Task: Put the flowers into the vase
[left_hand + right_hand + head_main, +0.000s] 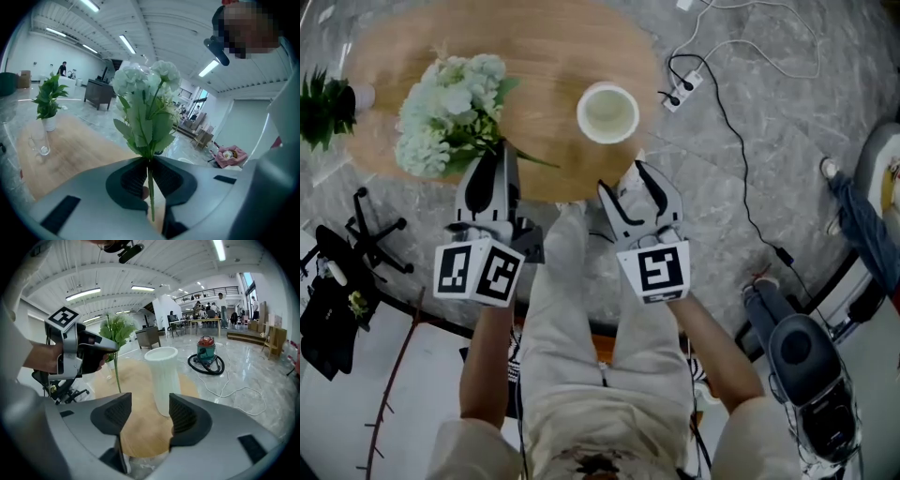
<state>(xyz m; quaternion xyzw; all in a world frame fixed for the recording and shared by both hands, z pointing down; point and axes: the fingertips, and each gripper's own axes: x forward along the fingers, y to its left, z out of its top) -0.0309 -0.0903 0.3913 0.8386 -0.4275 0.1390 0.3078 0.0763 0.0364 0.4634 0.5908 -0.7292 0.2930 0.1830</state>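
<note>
The left gripper (149, 161) is pinching the thin stem of the flowers (147, 98), holding the bunch upright over the left side of the round table (539, 47). The right gripper (151, 414) is waiting with its jaws apart and empty, just near of the white vase (163, 373). The vase is standing empty on the table's right. I judge the pickup done, while carrying the stem across and lowering it in is yet to come.

— Where does your head camera look?
— Steeply down, from high over my round table (544, 56).
— And the gripper views?
— Each sits close behind its own jaws, facing out across that tabletop. The right one and the head view share the white vase (164, 376).
</note>
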